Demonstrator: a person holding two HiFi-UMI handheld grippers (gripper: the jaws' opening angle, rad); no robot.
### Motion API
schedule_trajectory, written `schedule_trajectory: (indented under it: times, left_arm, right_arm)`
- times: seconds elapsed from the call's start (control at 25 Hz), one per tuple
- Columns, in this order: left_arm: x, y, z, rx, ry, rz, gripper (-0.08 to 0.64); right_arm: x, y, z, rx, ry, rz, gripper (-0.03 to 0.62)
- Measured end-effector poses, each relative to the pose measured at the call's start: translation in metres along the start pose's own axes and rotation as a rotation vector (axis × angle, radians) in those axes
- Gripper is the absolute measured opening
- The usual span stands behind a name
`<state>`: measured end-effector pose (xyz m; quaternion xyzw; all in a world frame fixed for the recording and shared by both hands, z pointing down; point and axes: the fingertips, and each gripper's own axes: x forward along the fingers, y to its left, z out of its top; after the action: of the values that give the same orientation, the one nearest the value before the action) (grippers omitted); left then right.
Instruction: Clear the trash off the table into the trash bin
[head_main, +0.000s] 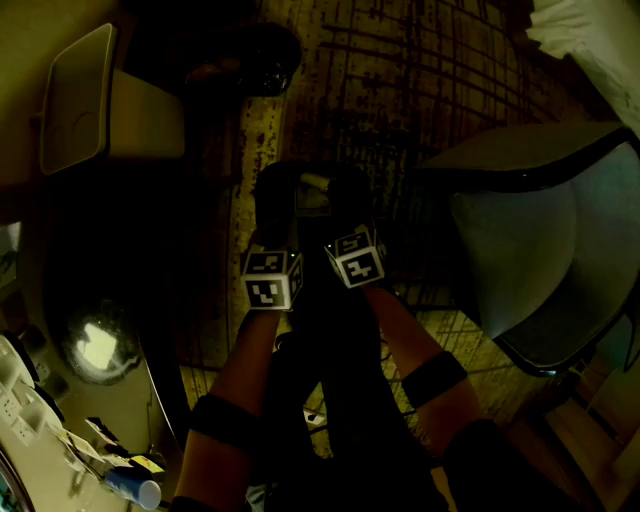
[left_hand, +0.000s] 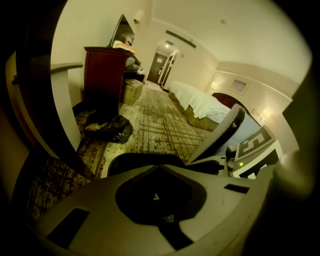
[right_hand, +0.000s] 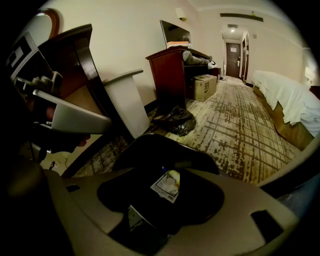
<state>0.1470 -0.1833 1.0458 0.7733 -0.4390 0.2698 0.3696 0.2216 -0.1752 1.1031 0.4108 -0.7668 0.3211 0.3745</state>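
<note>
A dark trash bin (head_main: 300, 215) stands on the patterned carpet below both grippers; its black rim (right_hand: 160, 147) and inside fill the middle of the right gripper view. A pale printed wrapper (right_hand: 167, 185) lies loose between the parted jaws of my right gripper (right_hand: 167, 172), over the bin's dark inside, with no pad pressing on it. In the head view a small pale scrap (head_main: 314, 183) shows between the two gripper heads. My left gripper (left_hand: 156, 168) is shut with nothing in it, beside my right gripper (head_main: 345, 195) above the bin (left_hand: 145, 161).
A black plastic bag (head_main: 262, 58) lies on the carpet past the bin. A grey chair (head_main: 540, 250) stands close on the right. A pale boxy thing (head_main: 90, 95) sits at the upper left. A cluttered table edge (head_main: 60, 440) is at lower left. A dark dresser (right_hand: 172, 70) lines the wall.
</note>
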Motion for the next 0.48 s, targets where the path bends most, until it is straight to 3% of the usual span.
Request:
schedule_trajectory:
  times: [0.08, 0.24, 0.48]
  left_arm:
    - [-0.023, -0.014, 0.018, 0.018, -0.03, -0.009, 0.005]
    - [-0.107, -0.07, 0.087, -0.012, -0.051, -0.024, 0.005]
    - [-0.228, -0.12, 0.177, 0.011, -0.176, -0.024, 0.005]
  right_arm:
    - [-0.035, 0.003, 0.022, -0.008, -0.028, 0.0, 0.189]
    - [-0.129, 0.012, 0.08, -0.018, -0.101, -0.026, 0.018]
    - [-0.251, 0.039, 0.169, -0.069, -0.217, -0.01, 0.004]
